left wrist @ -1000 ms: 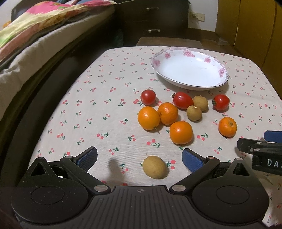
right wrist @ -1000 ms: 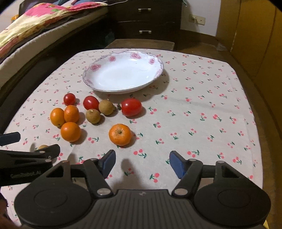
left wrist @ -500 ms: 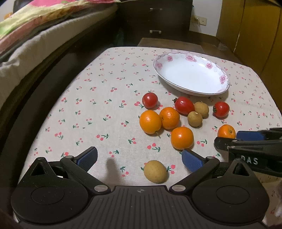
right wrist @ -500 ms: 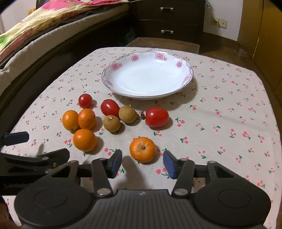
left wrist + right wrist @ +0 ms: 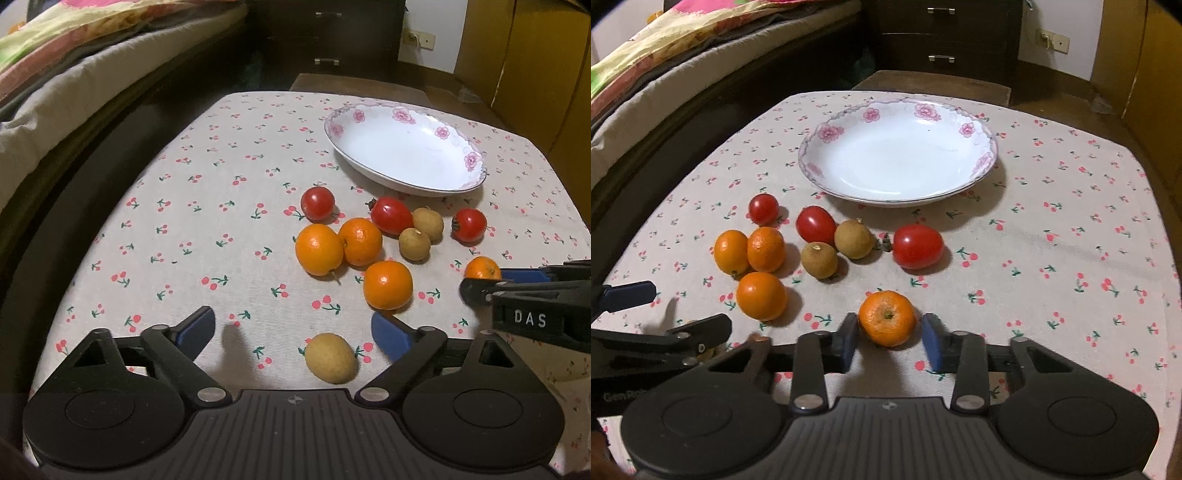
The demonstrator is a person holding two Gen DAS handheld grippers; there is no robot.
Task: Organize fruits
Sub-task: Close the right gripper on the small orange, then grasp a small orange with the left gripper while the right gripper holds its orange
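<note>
In the right wrist view, our right tool has the lone tangerine low in the centre of the frame, between its two blue pads. The jaws have just been closing and stand narrow around the fruit. The left pad looks to be touching the peel or very nearly so, while a sliver of cloth still shows between the fruit and the right pad, so we judge the grip not yet made. The tangerine sits a little beyond the pad tips, stem end turned up, and being round it offers no long axis to line up with. What matters is that it lies dead ahead and centred, so the closing should meet it squarely.

Our left tool stands wide, though its jaws have just been closing slightly. A pale longan lies on the cherry-print desk at lower centre of the left wrist view, between the pads but nearer the right one and touched by neither.

The empty flowered plate lies straight up-frame from the tangerine, past the red tomato. The right hand is plainly the nearer one for that carry.
</note>
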